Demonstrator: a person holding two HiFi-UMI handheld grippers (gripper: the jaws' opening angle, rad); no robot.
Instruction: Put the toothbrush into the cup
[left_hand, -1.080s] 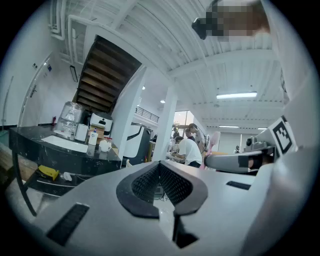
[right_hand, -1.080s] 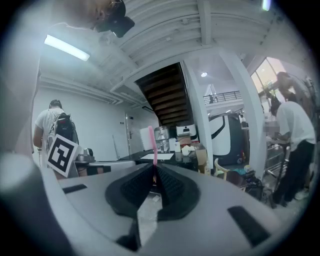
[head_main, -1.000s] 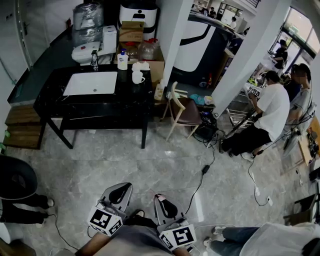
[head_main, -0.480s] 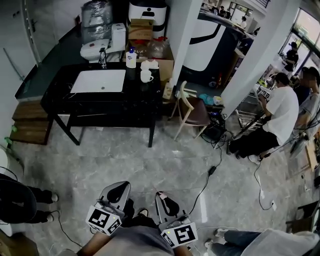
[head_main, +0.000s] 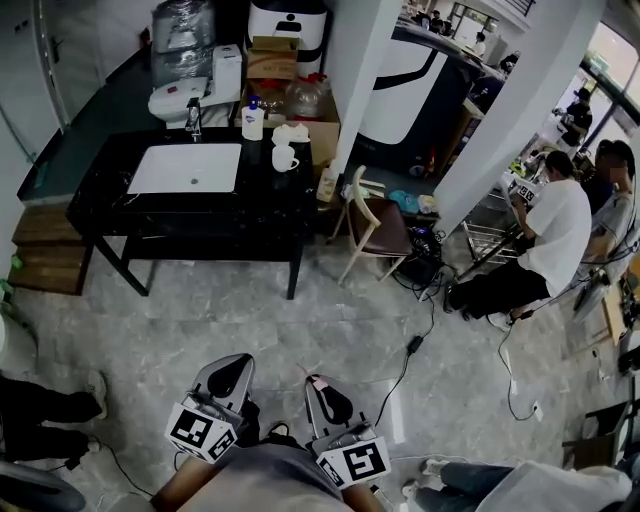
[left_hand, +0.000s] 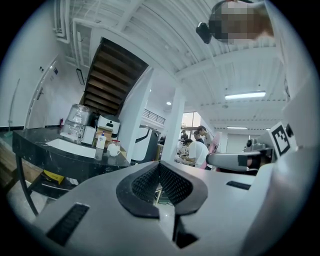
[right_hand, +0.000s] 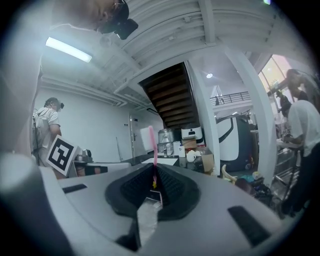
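A white cup (head_main: 285, 157) stands on the black washstand (head_main: 250, 205) far ahead, right of the white sink (head_main: 185, 167). It also shows small in the left gripper view (left_hand: 114, 149) and the right gripper view (right_hand: 190, 156). My right gripper (right_hand: 153, 171) is shut on a pink toothbrush (right_hand: 153, 150), whose white head stands up above the jaws. In the head view it (head_main: 318, 384) is low over the floor, beside my left gripper (head_main: 231, 364). The left gripper (left_hand: 159, 167) has its pads together with nothing between them. Both point level toward the washstand, several steps away.
A white pump bottle (head_main: 252, 122) and cardboard boxes (head_main: 272, 62) stand behind the cup. A wooden chair (head_main: 368, 225) and a white pillar (head_main: 350, 70) are right of the washstand. Cables (head_main: 410, 345) trail over the tiled floor. People (head_main: 535, 240) sit at the right, and another's legs (head_main: 40, 405) are at the left.
Both grippers have shifted slightly across the floor together with the view. The person at the left has slid toward the frame's edge. The toothbrush stays in the right jaws.
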